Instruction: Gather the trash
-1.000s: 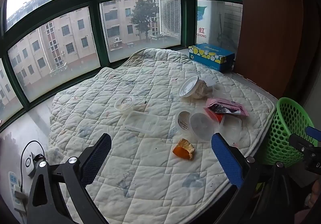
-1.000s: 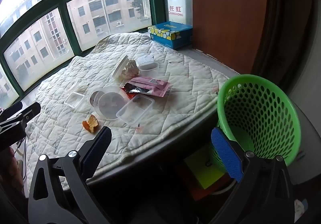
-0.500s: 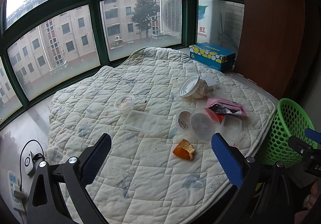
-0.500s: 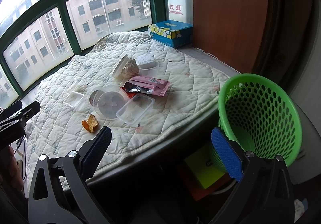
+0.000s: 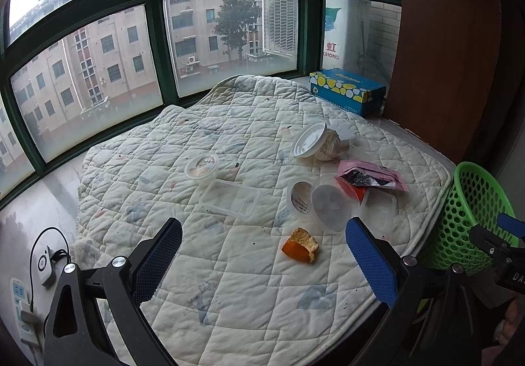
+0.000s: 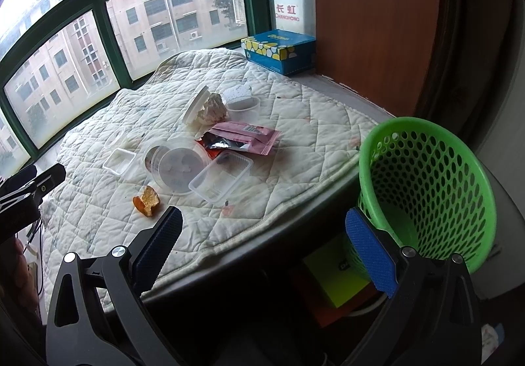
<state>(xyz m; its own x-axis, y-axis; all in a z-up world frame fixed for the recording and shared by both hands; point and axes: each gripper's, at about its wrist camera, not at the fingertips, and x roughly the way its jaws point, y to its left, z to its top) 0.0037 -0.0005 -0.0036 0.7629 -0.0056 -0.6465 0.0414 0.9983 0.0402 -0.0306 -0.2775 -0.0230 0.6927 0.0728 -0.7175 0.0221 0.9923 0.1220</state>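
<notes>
Your orange peel point(image 5: 300, 245) lies curled, orange skin down and pale pith up, on the quilt point(image 5: 229, 300) just in front of the clear round tub point(image 5: 331, 207). Bare quilt surrounds it on your side. Your left gripper point(image 5: 262, 264) and right gripper point(image 6: 262, 254) both stand spread and empty, with the green basket point(image 6: 426, 182) past the quilt's edge from the peel.

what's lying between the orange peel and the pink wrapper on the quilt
In the left wrist view, a round clear lid and a clear rectangular tray lie between the orange peel and the pink wrapper.
</notes>
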